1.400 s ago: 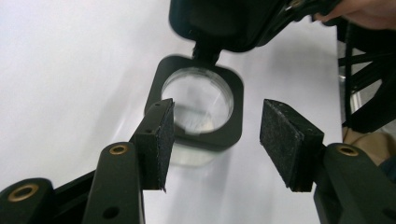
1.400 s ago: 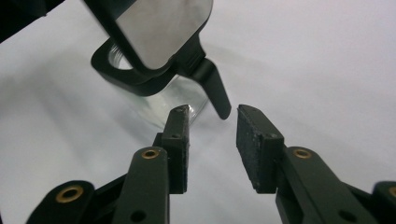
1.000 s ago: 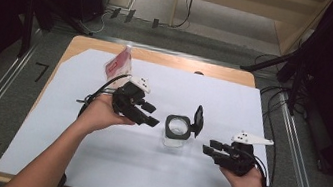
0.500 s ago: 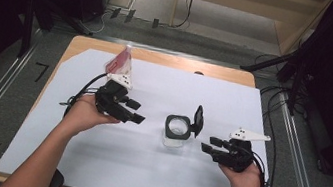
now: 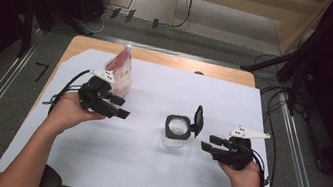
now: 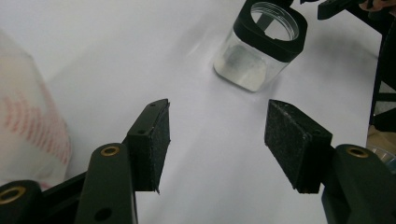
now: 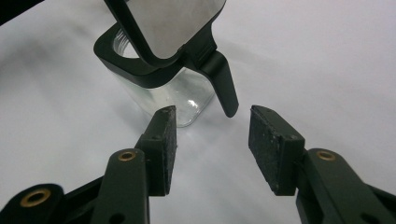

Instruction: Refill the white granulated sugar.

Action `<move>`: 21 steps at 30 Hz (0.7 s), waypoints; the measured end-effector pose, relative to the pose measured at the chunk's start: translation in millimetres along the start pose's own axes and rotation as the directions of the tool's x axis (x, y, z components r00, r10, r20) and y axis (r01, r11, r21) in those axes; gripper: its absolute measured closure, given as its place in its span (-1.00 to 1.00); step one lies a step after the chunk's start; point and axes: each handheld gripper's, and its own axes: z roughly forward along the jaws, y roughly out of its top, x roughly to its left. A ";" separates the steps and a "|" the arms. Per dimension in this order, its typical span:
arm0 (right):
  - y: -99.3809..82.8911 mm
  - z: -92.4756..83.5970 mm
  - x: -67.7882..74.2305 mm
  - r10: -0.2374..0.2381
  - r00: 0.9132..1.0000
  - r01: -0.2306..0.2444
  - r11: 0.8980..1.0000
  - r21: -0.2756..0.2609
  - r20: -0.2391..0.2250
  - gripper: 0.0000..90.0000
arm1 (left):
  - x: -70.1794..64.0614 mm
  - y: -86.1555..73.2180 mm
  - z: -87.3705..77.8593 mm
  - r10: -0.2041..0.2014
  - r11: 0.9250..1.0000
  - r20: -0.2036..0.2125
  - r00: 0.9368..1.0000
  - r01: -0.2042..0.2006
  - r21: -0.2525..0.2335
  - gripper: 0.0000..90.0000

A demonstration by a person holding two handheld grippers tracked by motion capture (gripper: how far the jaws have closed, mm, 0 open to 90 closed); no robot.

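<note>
One clear jar [image 5: 176,131], lid [image 5: 197,120] open

Your jar [image 5: 177,132] sits on the table [image 5: 140,180] at centre; the pouch [image 5: 121,69] stands at ten o'clock, well apart.

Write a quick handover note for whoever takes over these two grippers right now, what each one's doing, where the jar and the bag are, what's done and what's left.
Left gripper: open, empty, beside the red-and-white bag at the table's back left.
Right gripper: open, empty, just right of the jar.
Jar: upright mid-table, its hinged black lid already flipped open.
Bag: not yet gripped.
Left, as it seems: grab the bag, bring it to the jar.
</note>
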 end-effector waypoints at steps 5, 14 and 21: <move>-0.1 -1.8 -2.0 0.005 1.000 -0.005 1.000 -0.004 0.009 0.16 | 7.9 -6.7 -14.7 -0.032 0.999 -0.011 0.999 0.032 -0.028 -0.07; 1.6 2.3 -3.5 0.003 1.000 -0.003 1.000 0.006 0.008 0.15 | 16.6 -18.2 -45.2 -0.082 0.995 -0.086 0.993 0.078 -0.059 -0.06; 1.7 3.9 -2.8 -0.003 1.000 0.003 1.000 0.012 0.006 0.14 | 29.2 -23.3 -51.2 -0.133 0.988 -0.149 0.980 0.120 -0.095 -0.10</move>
